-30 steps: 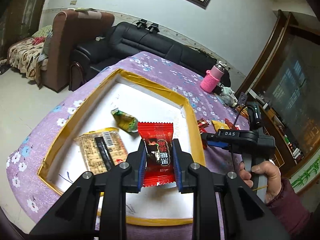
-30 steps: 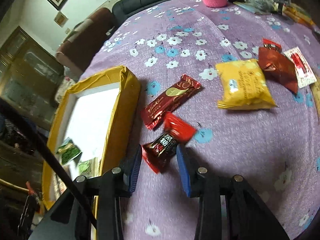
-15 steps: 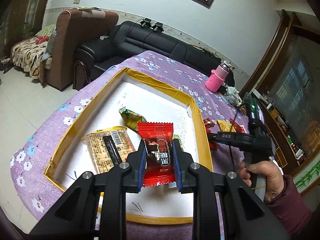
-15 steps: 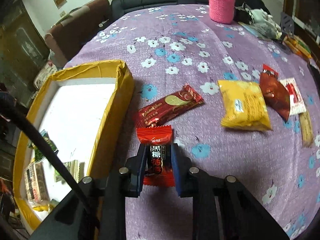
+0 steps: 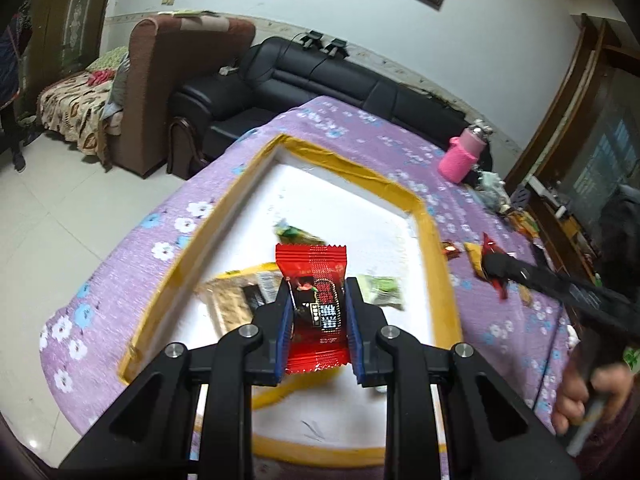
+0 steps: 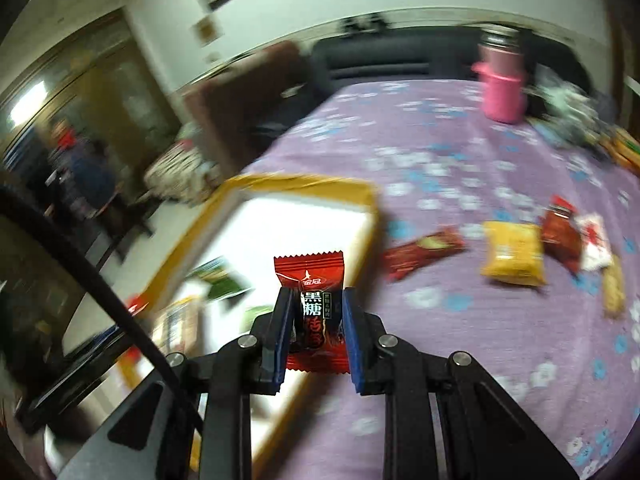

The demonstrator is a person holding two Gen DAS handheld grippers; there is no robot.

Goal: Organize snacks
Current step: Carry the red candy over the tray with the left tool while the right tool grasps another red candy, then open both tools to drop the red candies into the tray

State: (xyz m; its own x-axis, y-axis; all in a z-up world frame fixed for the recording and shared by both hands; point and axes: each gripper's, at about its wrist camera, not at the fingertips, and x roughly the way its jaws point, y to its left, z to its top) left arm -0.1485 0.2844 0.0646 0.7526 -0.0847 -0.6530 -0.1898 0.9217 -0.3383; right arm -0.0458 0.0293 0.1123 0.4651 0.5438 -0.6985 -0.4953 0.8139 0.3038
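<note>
My left gripper (image 5: pixel 318 312) is shut on a red candy packet (image 5: pixel 314 280) and holds it above the white tray with yellow taped rim (image 5: pixel 352 168). In the tray lie a tan cracker pack (image 5: pixel 232 300) and two green packets (image 5: pixel 298 234). My right gripper (image 6: pixel 314 320) is shut on a second red candy packet (image 6: pixel 310 276), held above the tray's right rim (image 6: pixel 360 216). The right gripper also shows in the left wrist view (image 5: pixel 496 268), right of the tray.
On the purple flowered tablecloth (image 6: pixel 460 340) lie a long dark red bar (image 6: pixel 424 252), a yellow pack (image 6: pixel 512 254), a dark red pack (image 6: pixel 560 236) and more snacks. A pink bottle (image 6: pixel 502 84) stands at the back. A black sofa (image 5: pixel 320 80) is beyond.
My right gripper closed on the red candy on the cloth, lifted it and swung left toward the tray. My left gripper kept its candy and rose a little.
</note>
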